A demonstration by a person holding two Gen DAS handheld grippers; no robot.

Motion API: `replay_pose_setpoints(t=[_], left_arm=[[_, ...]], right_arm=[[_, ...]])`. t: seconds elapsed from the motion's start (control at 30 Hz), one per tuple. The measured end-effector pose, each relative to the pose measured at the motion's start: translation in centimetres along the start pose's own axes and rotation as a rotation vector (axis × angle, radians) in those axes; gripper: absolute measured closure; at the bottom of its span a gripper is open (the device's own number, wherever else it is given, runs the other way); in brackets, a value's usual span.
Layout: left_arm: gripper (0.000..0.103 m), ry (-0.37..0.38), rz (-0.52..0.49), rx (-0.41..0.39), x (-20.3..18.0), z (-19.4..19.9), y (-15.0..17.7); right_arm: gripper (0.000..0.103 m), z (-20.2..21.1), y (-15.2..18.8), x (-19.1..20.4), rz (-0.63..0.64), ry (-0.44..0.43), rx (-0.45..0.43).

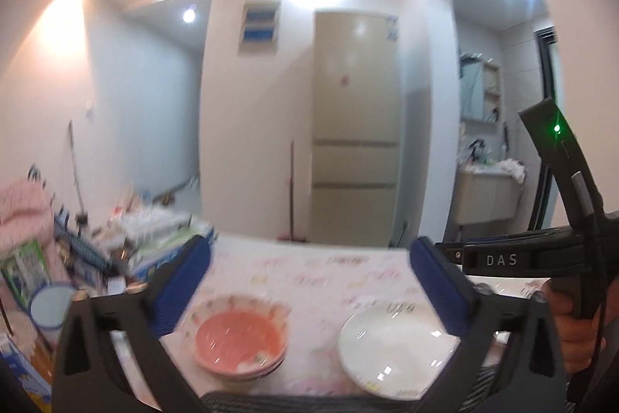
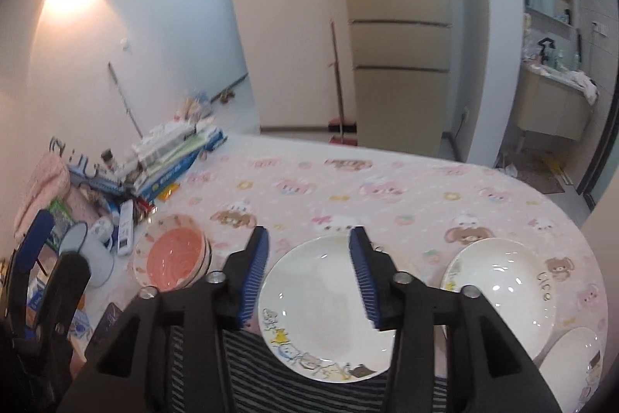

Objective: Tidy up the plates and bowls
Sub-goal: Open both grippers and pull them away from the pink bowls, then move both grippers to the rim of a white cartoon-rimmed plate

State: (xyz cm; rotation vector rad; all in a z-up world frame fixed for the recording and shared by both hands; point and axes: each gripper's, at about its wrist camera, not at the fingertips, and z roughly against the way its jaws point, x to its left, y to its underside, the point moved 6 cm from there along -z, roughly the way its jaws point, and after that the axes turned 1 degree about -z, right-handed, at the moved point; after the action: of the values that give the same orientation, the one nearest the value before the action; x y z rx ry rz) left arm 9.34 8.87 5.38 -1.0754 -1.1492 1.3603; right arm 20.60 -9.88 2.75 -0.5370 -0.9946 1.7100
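Observation:
A stack of pink bowls (image 1: 241,337) with a carrot-pattern rim sits on the pink cartoon tablecloth (image 1: 309,273); it also shows in the right wrist view (image 2: 176,254). A white plate (image 1: 394,349) with cartoon print lies to its right, also seen in the right wrist view (image 2: 323,300). Two more white plates (image 2: 499,281) (image 2: 576,366) lie further right. My left gripper (image 1: 309,266) is open and empty, above and behind the bowls and the plate. My right gripper (image 2: 309,239) is open and empty, hovering over the middle plate.
Clutter fills the table's left end: boxes (image 2: 174,157), a white enamel mug (image 2: 91,254), a remote (image 2: 125,227), pink cloth (image 2: 42,188). A beige fridge (image 2: 398,26) and a broom (image 2: 338,80) stand beyond the far table edge. The right gripper's handle (image 1: 561,219) shows in the left wrist view.

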Motion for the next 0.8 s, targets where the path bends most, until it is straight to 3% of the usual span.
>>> replay_pose_setpoints(t=[0.1, 0.17, 0.27, 0.33, 0.63, 0.8], left_arm=[[0.0, 0.05, -0.037, -0.053, -2.0, 1.3, -1.1], [0.0, 0.069, -0.044, -0.049, -3.0, 1.6, -1.7], [0.0, 0.131, -0.018, -0.042, -4.0, 1.5, -2.5], [0.0, 0.13, -0.019, -0.054, -4.6, 1.5, -3.1], [0.0, 0.176, -0.04, -0.036, -8.2, 0.4, -3.7], [0.0, 0.267, -0.048, 0.053, -12.1, -1.9, -2.9]], right_arm=[[0.037, 2.4, -0.4, -2.0, -0.011, 0.016, -0.068], [0.027, 4.0, -0.4, -3.7, -0.008, 0.058, -0.118], [0.02, 5.8, -0.2, -5.7, -0.009, 0.112, -0.178], [0.015, 6.8, 0.1, -6.8, -0.014, 0.124, -0.205], [0.013, 10.5, 1.7, -12.3, -0.03, 0.201, -0.266], [0.013, 12.2, 2.6, -16.1, -0.068, 0.227, -0.258]])
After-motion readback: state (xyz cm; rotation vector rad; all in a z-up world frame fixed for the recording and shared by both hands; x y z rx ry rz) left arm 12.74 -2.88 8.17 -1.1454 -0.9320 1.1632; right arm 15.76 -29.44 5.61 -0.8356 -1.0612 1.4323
